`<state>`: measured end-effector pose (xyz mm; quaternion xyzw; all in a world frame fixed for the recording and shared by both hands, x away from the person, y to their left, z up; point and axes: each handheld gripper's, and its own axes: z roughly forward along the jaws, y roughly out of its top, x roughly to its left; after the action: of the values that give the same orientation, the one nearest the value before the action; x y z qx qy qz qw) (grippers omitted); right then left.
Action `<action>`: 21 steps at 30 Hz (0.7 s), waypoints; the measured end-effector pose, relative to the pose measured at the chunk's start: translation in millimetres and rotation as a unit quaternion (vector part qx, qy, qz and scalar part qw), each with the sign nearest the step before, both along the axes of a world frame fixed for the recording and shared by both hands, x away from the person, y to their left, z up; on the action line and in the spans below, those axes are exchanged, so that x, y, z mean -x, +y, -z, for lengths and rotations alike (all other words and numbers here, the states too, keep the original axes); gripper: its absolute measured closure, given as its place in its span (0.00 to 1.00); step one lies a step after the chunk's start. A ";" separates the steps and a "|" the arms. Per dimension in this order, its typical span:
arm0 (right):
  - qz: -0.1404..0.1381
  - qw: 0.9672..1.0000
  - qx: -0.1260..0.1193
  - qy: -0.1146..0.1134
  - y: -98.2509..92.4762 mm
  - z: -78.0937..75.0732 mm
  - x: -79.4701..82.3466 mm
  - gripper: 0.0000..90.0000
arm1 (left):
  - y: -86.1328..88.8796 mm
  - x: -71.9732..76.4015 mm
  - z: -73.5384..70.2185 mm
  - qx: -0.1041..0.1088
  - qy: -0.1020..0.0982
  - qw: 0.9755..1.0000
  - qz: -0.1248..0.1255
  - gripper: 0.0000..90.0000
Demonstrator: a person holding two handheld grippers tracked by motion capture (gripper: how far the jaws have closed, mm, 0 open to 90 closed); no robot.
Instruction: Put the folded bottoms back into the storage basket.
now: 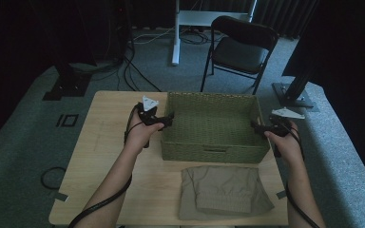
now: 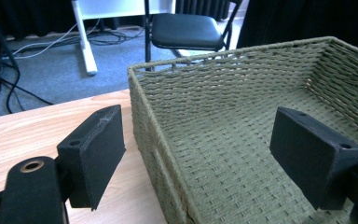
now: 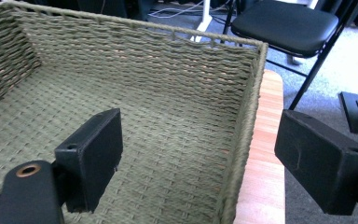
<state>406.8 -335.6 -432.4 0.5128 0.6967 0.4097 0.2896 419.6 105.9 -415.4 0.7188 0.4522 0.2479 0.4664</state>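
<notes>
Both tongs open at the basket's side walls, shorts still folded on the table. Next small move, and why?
Probably draw the right tongs back from the basket toward the folded shorts. Both tongs, left tongs too, stand open astride the side walls without pressing them; the basket sits flat and empty, and the shorts lie just in front of it.

Light wooden table (image 1: 100, 156): green woven basket (image 1: 214, 153) at centre-far; folded khaki garment (image 1: 225, 192) near edge, just before the basket.
</notes>
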 end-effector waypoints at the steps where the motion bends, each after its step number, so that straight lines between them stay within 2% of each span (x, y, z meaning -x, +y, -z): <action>1: -0.001 1.000 -0.003 -0.002 0.2 -1.0 2.4 0.16 | 0.2 2.0 0.2 0.001 0.002 1.000 0.004 0.21; 10: -0.012 1.000 -0.012 -0.013 2.3 -6.9 24.8 0.16 | -1.2 21.7 1.2 0.003 0.003 0.999 0.042 0.21; 14: -0.015 1.000 -0.010 -0.019 3.6 -9.0 34.3 0.17 | -2.5 31.1 -0.4 0.008 0.003 0.999 0.051 0.21; 17: -0.018 1.000 -0.010 -0.023 5.5 -10.1 41.2 0.17 | -4.3 37.4 -1.0 -0.001 0.000 0.998 0.061 0.21; 21: -0.028 0.999 -0.007 -0.027 9.2 -9.8 51.3 0.16 | -6.8 46.0 -0.6 0.000 -0.003 0.997 0.072 0.21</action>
<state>355.5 -326.4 -422.6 0.4838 0.7000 0.4359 0.2931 373.6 99.1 -414.8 0.7489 0.3979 0.2156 0.4841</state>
